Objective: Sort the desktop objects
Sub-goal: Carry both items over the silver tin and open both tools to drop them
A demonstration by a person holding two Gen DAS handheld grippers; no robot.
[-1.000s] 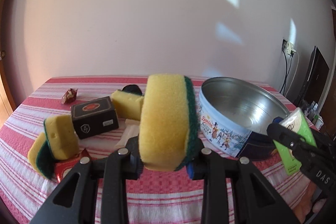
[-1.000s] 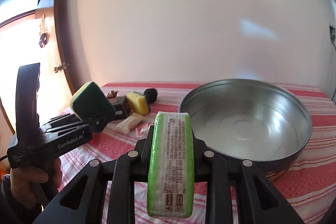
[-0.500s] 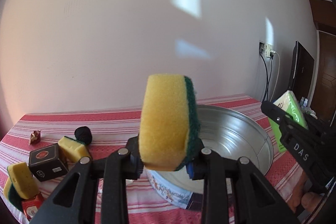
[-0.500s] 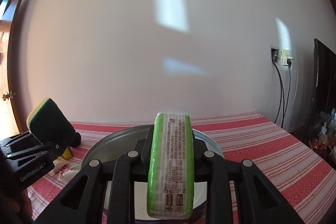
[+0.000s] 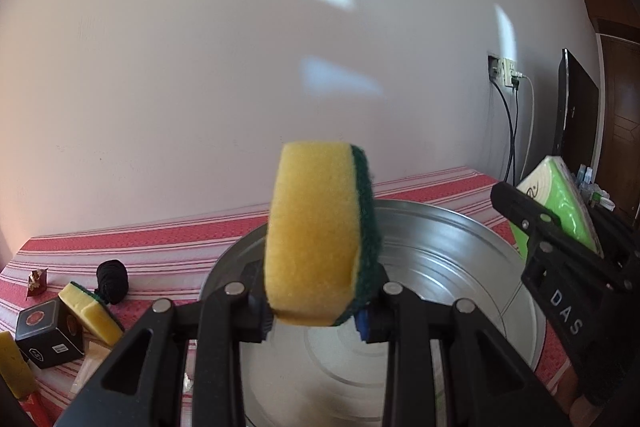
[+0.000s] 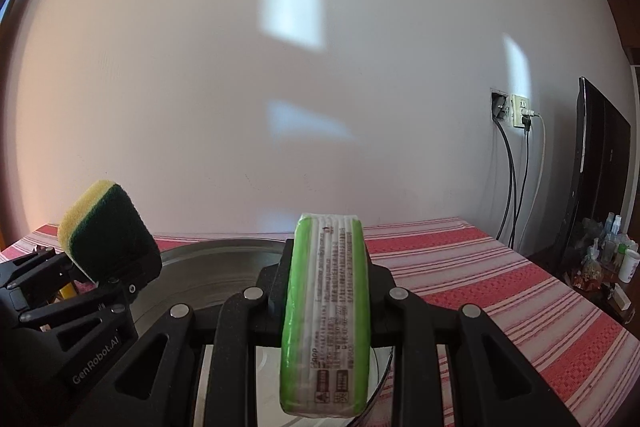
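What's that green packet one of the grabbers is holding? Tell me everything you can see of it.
The green packet is a soft, flat plastic-wrapped pack, bright green with a white panel of small print and little labels near its lower end. It stands on edge, upright, pinched between the two black fingers of the right gripper, above the round metal tin. Only the fingers touch it. Its contents cannot be made out.

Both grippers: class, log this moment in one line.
left gripper: shut on sponge | right gripper: shut on tissue pack | both above tin
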